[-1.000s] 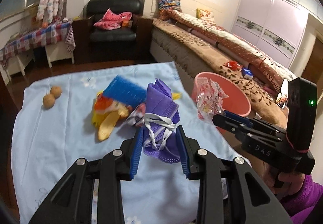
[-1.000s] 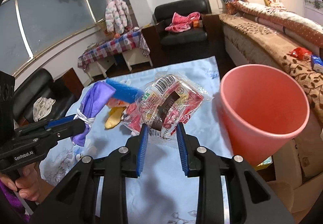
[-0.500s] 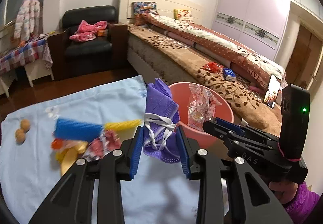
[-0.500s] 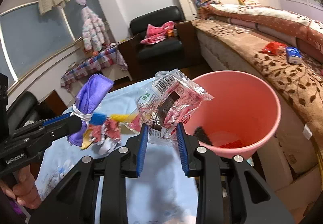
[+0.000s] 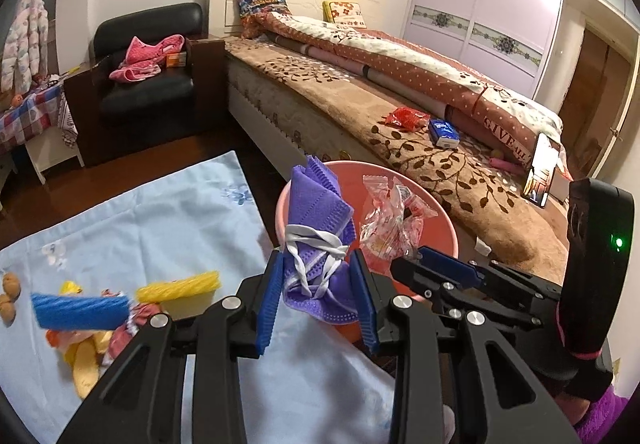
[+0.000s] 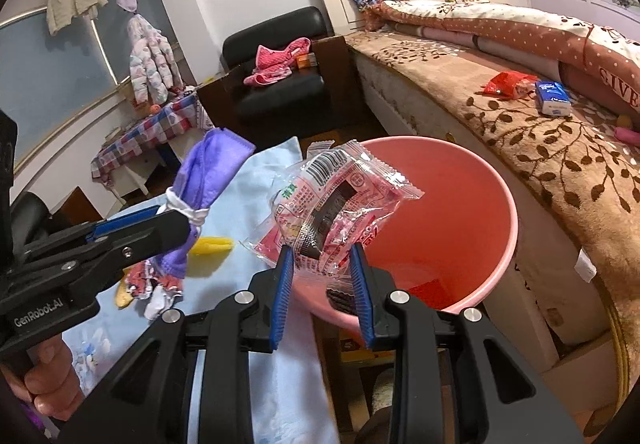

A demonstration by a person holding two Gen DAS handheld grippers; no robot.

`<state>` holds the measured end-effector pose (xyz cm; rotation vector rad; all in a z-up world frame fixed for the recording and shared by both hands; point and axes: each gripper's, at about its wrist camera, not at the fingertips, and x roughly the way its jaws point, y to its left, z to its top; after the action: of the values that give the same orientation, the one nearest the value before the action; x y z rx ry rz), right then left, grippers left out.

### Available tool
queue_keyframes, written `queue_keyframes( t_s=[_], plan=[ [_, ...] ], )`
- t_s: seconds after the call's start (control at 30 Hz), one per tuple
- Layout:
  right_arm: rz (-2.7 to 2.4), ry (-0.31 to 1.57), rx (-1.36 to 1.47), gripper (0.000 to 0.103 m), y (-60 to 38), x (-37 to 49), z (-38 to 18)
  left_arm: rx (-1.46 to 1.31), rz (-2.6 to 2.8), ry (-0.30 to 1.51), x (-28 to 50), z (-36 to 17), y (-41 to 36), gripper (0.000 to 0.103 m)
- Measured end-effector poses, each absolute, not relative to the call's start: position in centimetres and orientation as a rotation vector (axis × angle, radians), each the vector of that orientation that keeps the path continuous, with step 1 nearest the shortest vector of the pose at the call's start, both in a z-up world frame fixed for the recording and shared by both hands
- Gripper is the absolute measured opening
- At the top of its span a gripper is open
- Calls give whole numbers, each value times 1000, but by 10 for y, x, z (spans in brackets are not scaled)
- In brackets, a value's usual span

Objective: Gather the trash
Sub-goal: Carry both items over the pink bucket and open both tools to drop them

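Observation:
My left gripper (image 5: 316, 276) is shut on a crumpled purple face mask (image 5: 316, 211) with white straps, held at the near rim of the pink bin (image 5: 436, 215). My right gripper (image 6: 322, 268) is shut on a clear pink snack wrapper (image 6: 332, 203), held over the pink bin (image 6: 460, 203) at its near left rim. The left gripper with the mask (image 6: 208, 171) shows at the left of the right wrist view. The right gripper holding the wrapper (image 5: 390, 219) shows at the right of the left wrist view.
On the light blue cloth (image 5: 152, 219) lie a blue foam piece (image 5: 80, 310), a yellow foam piece (image 5: 180, 286), a banana peel (image 5: 86, 364) and small wrappers. Two nuts (image 5: 8, 296) lie at the left edge. The bed (image 5: 400, 115) runs beside the bin.
Both grippers have swung right, away from the trash pile, and now hold the mask and the wrapper at the pink bin. Both stay shut on their items.

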<state>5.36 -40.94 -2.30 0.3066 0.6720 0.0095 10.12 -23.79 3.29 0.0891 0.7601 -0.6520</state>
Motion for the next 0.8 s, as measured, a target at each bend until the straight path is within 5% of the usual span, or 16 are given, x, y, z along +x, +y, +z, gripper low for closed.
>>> queue_keyframes(
  t_s=[0.57, 0.8],
  plan=[
    [-31, 778, 333, 31, -429, 79, -53, 54, -678, 868, 143, 3, -271, 34],
    [-37, 799, 369, 40, -434, 82, -57, 62, -672, 859, 143, 3, -272, 50]
  ],
)
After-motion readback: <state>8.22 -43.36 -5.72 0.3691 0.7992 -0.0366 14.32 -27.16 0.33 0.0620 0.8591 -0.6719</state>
